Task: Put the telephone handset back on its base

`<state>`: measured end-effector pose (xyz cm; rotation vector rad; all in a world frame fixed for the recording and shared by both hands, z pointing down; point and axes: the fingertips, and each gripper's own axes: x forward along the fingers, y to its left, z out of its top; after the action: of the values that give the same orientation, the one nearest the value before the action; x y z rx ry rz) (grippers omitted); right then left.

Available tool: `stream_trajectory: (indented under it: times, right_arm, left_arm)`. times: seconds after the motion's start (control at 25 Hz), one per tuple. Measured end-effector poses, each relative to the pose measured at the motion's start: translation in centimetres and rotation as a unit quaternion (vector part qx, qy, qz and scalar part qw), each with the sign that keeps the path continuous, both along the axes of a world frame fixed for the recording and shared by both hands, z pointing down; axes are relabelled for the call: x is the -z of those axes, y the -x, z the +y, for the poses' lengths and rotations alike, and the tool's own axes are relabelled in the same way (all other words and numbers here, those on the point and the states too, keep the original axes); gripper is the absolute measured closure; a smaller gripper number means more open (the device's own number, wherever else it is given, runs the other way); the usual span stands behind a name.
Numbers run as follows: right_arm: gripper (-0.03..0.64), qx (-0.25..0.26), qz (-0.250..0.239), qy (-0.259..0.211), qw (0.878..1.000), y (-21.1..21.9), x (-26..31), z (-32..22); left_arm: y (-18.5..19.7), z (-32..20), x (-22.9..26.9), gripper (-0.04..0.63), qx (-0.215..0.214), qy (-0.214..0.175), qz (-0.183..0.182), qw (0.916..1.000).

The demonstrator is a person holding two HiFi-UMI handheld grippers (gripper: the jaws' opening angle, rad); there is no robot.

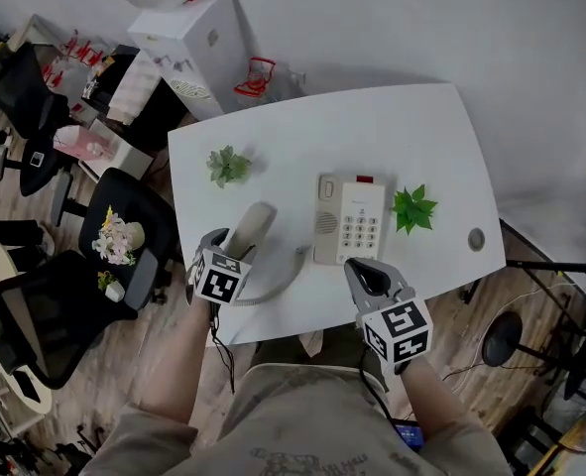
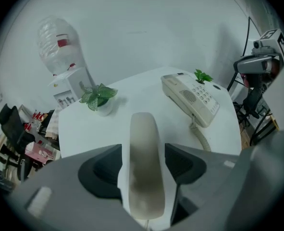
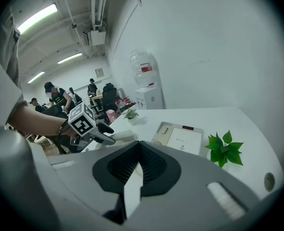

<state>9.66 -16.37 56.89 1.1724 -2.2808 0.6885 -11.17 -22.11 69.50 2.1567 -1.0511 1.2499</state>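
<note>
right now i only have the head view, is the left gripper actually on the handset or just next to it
Observer: It is on it. The left gripper view shows the handset between the jaws of the left gripper, with a pad against each side.
Operator: ok and the right one, holding anything
Observer: No. In the right gripper view the right gripper has its jaws together, with nothing between them.
</note>
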Motion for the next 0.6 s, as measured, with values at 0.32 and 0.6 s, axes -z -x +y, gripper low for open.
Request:
stream_trajectory:
  times: [0.32, 0.6]
  right_arm:
    - [0.588, 0.043, -0.011, 0.006, 0.999, -0.7, -0.9, -1.6]
    - [0.588, 0.048, -0.007, 0.01, 0.999, -1.4, -1.6, -1.8]
  left_arm:
    - [0.4, 0.0, -2.0, 0.345, 0.023, 0.018, -0.045, 0.9986]
    - [0.2, 0.0, -2.7, 0.374, 0.018, 0.025, -0.043, 0.9986]
